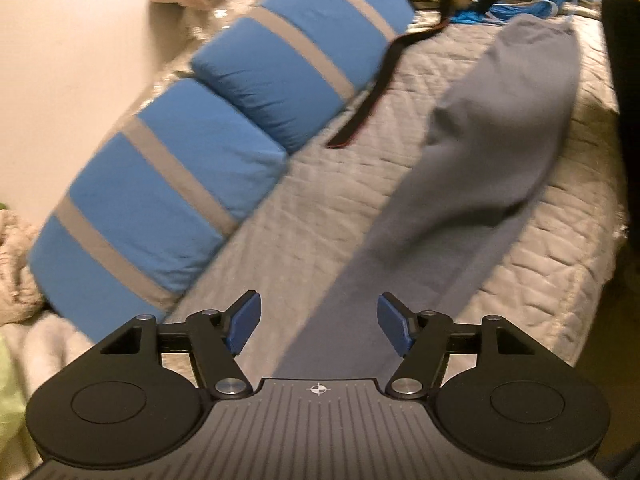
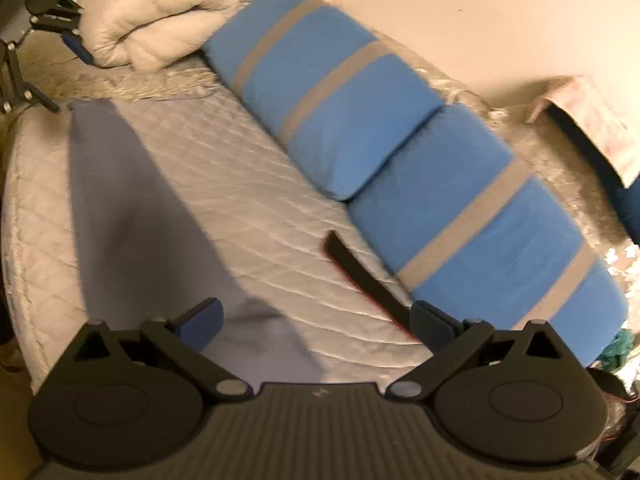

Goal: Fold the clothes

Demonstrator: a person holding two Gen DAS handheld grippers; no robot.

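Note:
A long grey garment [image 1: 476,168] lies stretched along the quilted bed [image 1: 320,208], with a fold or hump near its middle. My left gripper [image 1: 319,326] is open and empty, hovering over one end of the garment. In the right wrist view the garment [image 2: 132,216] runs away from the camera along the bed [image 2: 256,208]. My right gripper [image 2: 316,326] is open and empty over the garment's near end. The left gripper [image 2: 68,32] shows at the far end, top left.
Two blue pillows with grey stripes [image 1: 224,120] [image 2: 400,152] line the wall side of the bed. A black strap with a red edge [image 1: 372,96] [image 2: 360,272] lies beside them. Crumpled beige bedding [image 2: 160,20] is piled at one end, blue clutter [image 1: 516,4] at the other.

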